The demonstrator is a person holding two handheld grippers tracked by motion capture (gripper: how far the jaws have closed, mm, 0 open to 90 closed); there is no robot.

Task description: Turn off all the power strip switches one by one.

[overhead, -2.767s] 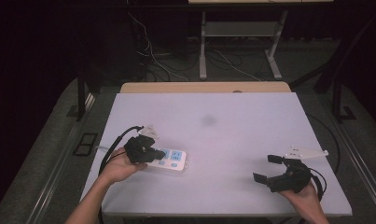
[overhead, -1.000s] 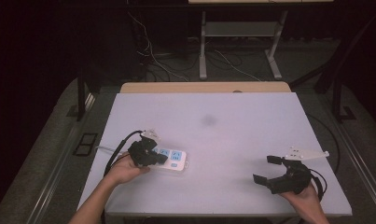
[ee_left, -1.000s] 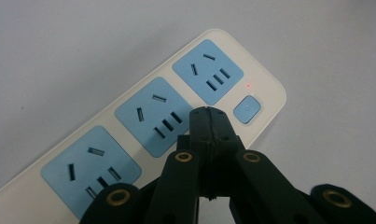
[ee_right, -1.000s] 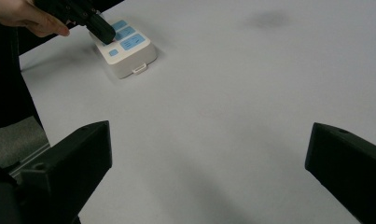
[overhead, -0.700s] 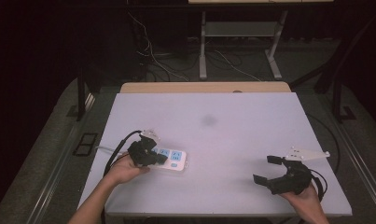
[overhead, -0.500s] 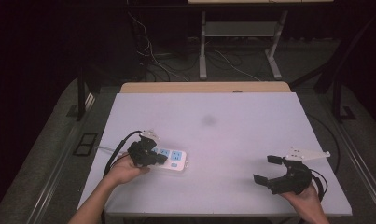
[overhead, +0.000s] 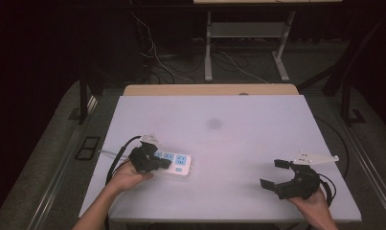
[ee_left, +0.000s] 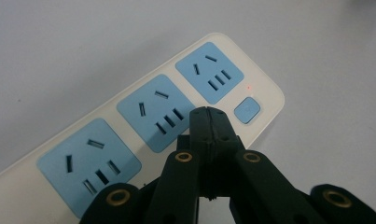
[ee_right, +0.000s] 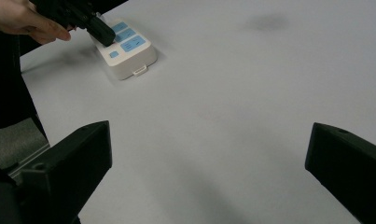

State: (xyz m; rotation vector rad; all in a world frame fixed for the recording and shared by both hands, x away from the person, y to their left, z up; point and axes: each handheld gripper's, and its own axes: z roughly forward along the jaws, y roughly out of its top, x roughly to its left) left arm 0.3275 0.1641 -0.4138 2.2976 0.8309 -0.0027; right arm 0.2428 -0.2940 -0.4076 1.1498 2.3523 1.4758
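I'm watching the left gripper (ee_left: 208,114) hanging over the power strip (overhead: 174,164), its jaws pressed together with nothing between them. In the left gripper view the joined tips are sitting over the middle socket (ee_left: 155,112), near that socket's edge facing the switch (ee_left: 247,109); whether they are touching the plastic or just above it I cannot tell. The switch is lying ahead of the tips and off to the right in that view, past the end socket (ee_left: 210,72), with a small red light (ee_left: 248,87) glowing just beside it.

The strip is resting flat at the left front part of the table (overhead: 257,115). Its long axis is running left to right in the high view, tilted slightly, with the cord end under my left hand (overhead: 126,175) and the switch end pointing toward table centre.

The right gripper (overhead: 279,175) is resting at the right front, jaws spread wide and holding nothing, well apart from the strip. The left one is by far the nearer, so I'm judging any press on the switch as its job: a short slide along the strip's long axis toward the free end, then down.

Count:
- strips: one
- sockets: three, all blue, all without plugs
- switches: one
- lights: one
- grippers: two

A faint grey smudge (overhead: 213,124) is marking the table's middle.
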